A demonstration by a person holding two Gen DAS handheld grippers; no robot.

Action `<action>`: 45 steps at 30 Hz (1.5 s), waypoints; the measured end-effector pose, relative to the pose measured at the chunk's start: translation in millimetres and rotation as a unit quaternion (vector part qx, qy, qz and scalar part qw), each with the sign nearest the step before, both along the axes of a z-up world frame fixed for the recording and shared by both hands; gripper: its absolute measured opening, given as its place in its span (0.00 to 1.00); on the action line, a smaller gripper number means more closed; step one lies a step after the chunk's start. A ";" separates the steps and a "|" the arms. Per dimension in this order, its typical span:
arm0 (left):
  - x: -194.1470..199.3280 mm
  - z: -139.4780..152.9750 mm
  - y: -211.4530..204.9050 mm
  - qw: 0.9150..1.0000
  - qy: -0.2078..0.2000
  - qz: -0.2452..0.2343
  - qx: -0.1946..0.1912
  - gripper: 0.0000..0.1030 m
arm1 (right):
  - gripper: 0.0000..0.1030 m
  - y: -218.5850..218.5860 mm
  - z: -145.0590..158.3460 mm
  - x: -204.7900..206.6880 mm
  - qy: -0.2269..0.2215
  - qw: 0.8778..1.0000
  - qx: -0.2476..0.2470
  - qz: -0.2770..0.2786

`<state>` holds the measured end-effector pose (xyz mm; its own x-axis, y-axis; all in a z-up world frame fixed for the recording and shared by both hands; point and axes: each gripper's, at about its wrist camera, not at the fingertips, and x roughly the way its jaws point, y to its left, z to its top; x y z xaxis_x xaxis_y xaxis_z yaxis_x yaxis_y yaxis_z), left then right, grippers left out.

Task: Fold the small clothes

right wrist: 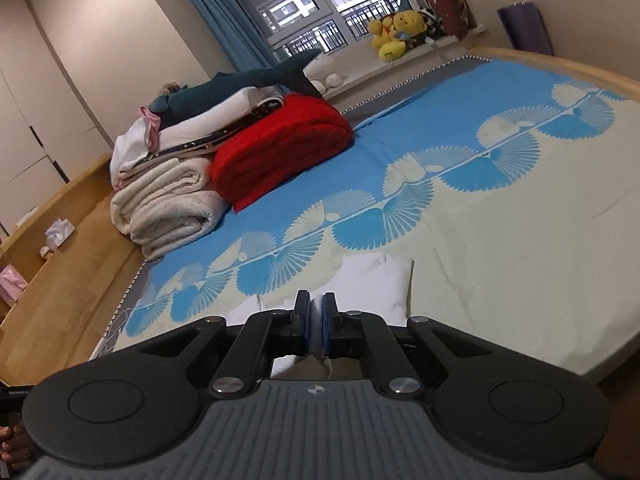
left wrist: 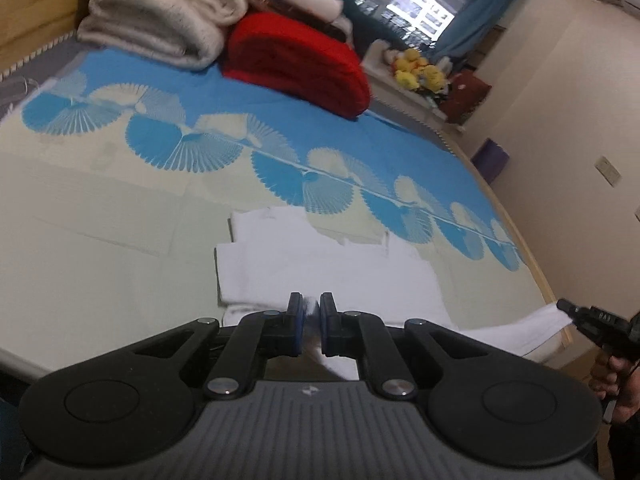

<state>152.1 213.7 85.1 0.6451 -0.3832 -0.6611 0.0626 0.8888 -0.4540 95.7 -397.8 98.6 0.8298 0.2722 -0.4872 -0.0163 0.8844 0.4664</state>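
Both the left gripper [left wrist: 311, 322] and the right gripper [right wrist: 317, 326] pinch the white cloth [left wrist: 328, 268] lying on the bed [left wrist: 100, 216], so lift both corners evenly and keep the edge tight.

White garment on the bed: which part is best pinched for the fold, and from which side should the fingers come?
Judging by its pose, the near hem corners. The white garment lies flat with that edge toward the bed's near side, so coming in low from there suits it. The left gripper and right gripper are already shut on that cloth, one at each end.
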 end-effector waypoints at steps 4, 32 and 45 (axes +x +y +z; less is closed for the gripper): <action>78.0 -38.7 -4.5 0.999 0.032 0.012 0.006 0.08 | 0.05 4.2 -24.1 68.6 0.039 0.999 -0.011 -0.014; 205.8 -188.4 -48.8 0.979 0.132 -0.067 0.138 0.49 | 0.28 13.8 -148.5 220.0 0.202 0.973 -0.104 0.042; 241.6 -190.5 -71.7 0.977 0.108 -0.033 0.184 0.49 | 0.28 51.1 -158.8 251.8 0.186 0.961 -0.197 0.058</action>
<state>393.7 142.0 -105.4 0.4575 -0.1310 -0.8795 0.0635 0.9914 -0.1146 347.5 -346.6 -60.2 0.5535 0.0856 -0.8285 -0.0223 0.9959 0.0880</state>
